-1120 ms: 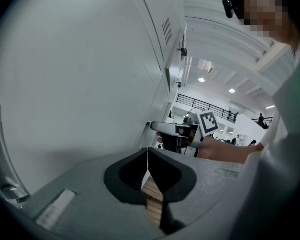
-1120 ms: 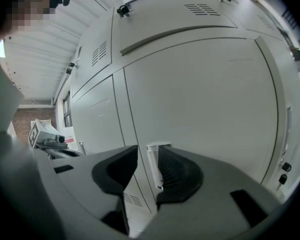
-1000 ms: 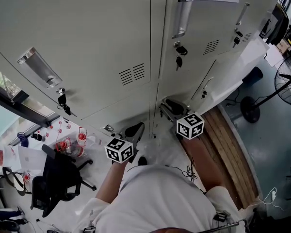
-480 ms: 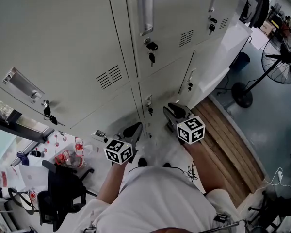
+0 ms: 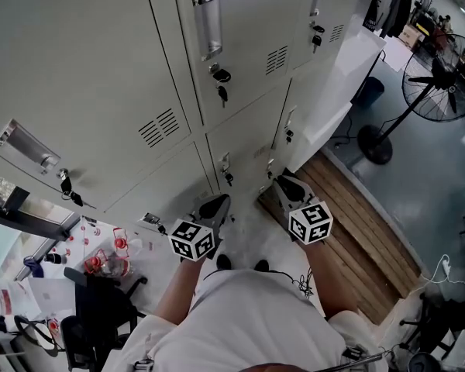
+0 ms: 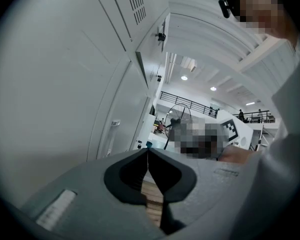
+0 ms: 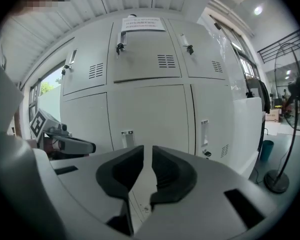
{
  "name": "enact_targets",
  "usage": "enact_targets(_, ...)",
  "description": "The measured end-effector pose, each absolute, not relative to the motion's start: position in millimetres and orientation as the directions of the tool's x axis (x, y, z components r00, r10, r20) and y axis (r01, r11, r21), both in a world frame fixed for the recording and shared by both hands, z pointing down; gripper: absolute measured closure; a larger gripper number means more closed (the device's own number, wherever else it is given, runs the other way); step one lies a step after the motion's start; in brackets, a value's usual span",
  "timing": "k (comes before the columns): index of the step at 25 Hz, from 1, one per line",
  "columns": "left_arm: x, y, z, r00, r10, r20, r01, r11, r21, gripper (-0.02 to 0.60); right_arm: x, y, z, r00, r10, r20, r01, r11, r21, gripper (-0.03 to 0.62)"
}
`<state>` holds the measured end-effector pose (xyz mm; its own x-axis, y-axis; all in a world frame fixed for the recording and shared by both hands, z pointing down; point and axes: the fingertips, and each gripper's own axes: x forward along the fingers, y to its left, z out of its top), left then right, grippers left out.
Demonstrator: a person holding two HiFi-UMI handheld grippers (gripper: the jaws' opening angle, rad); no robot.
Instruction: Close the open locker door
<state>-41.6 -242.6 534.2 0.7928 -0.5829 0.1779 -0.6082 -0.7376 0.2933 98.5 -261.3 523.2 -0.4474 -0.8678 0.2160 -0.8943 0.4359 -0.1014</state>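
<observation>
At far left, an office chair (image 5: 101,308) stands on the floor below a bank of pale grey lockers (image 5: 85,68), several with keys (image 5: 222,93) hanging from their locks. The person's left gripper (image 5: 217,204) points at the foot of the closed doors. Its jaws are together and nothing is between them, as the left gripper view confirms (image 6: 148,151). Just beside it, the right gripper (image 5: 285,186) is level with it, near the lower lockers. Its jaws have just been closing and now stand a narrow gap apart, with nothing between them (image 7: 147,151).

The open locker door (image 5: 337,91) stands further right, at the end of the row. It is swung out from the cabinet over a strip of wooden floor (image 5: 356,223), well apart from both grippers. In the right gripper view it shows at the right edge (image 7: 247,134). A pedestal fan (image 5: 442,76) stands beyond it.

The door looks like thin painted sheet metal: light, stiff and free on its hinges. The smooth face would probably be too slick to pinch. A flat push on the outer face near the free edge, away from the hinge, should swing it shut. A gentle finish would keep it from bouncing off the frame.
</observation>
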Motion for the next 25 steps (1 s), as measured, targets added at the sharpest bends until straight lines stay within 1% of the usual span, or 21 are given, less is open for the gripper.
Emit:
enact_targets(6, -32.4, -241.8, 531.2, 0.802, -0.573, 0.167, -0.596, -0.747, 0.294, 0.566, 113.3, -240.1, 524.1, -0.415, -0.887, 0.204, -0.91, 0.397, -0.122, 0.565)
enact_targets(13, -23.6, -241.4, 527.2, 0.807, -0.567, 0.166, -0.59, -0.76, 0.272, 0.566, 129.8, -226.6, 511.1, -0.386, -0.907, 0.167, -0.922, 0.373, -0.104, 0.589)
enact_targets(18, -17.3, -239.3, 524.0, 0.816, -0.556, 0.162, -0.578, -0.77, 0.269, 0.566, 129.9, -221.2, 507.2, -0.389, -0.91, 0.143, -0.921, 0.379, -0.093, 0.591)
enact_targets(25, -13.5, -241.6, 523.0, 0.82, -0.549, 0.162, -0.572, -0.774, 0.273, 0.566, 129.3, -225.2, 507.0, -0.389, -0.911, 0.138, -0.918, 0.372, -0.135, 0.591)
